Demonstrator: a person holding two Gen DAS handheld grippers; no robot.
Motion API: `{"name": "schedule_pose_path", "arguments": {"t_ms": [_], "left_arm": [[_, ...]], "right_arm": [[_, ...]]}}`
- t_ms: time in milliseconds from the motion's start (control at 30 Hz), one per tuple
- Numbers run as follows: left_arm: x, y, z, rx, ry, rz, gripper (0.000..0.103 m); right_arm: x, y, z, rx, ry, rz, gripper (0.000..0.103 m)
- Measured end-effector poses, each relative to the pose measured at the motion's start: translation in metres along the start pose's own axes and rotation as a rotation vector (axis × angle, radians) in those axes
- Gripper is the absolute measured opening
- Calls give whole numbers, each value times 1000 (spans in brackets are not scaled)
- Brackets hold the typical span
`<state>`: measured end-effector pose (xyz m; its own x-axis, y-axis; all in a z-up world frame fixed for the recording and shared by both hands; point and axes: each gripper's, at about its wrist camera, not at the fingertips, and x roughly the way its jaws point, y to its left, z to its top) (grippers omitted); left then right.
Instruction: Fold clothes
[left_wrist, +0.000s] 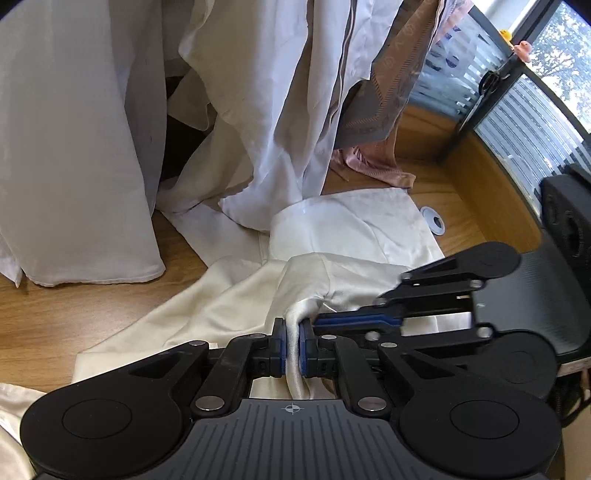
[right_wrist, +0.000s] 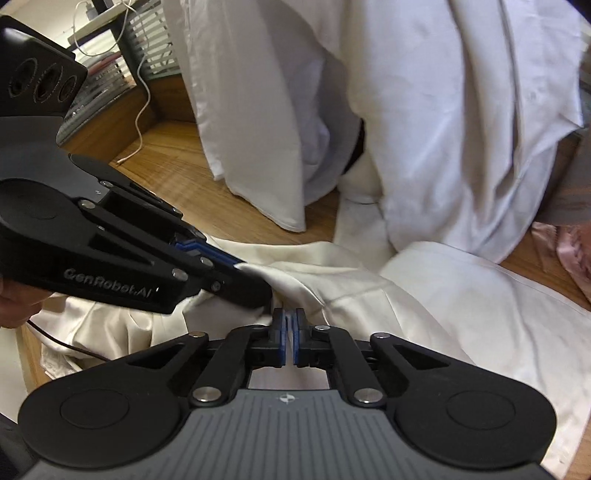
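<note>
Left hand-held gripper (left_wrist: 293, 349) is clenched on a bunched ridge of the cream garment (left_wrist: 221, 306), which lies crumpled on the counter (left_wrist: 55, 306). My right hand-held gripper (right_wrist: 290, 341) has its pads pressed together on a thin edge of the same cloth, just beside the left. Most of the garment spreads away ahead of both, so I judge the next pull goes apart sideways.

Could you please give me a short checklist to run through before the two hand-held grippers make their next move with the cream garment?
1. Left hand-held gripper pinching a fold of the cream garment: ok.
2. Right hand-held gripper shut, cloth between its pads: cannot tell.
3. Room between the two tips: not ok, nearly touching.
4. Cream garment flat on the wooden table: not ok, bunched.
5. Hanging white clothes clear of the garment: not ok, draped over its far edge.
6. White cable clear of the cloth: ok.
</note>
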<state>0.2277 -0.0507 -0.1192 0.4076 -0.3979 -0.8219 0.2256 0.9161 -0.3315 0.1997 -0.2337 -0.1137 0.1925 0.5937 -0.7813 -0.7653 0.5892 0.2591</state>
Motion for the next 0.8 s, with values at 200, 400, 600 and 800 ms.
{"name": "schedule_pose_path", "arguments": {"t_ms": [200,400,600,800], "left_arm": [[-7,6,1,-5,-25,25,8],[-18,8,4,67,-48,28,8],[-24,8,4,79,-50,-1,8],[-29,3,0,90,-50,-13,8]], "right_arm": [[22,8,-5,-28,92,49,1],[32,24,-44,-50,240,46,1],[10,36,-68,-6,226,-10,1],[-22,30,-43,108,46,-45,3]]}}
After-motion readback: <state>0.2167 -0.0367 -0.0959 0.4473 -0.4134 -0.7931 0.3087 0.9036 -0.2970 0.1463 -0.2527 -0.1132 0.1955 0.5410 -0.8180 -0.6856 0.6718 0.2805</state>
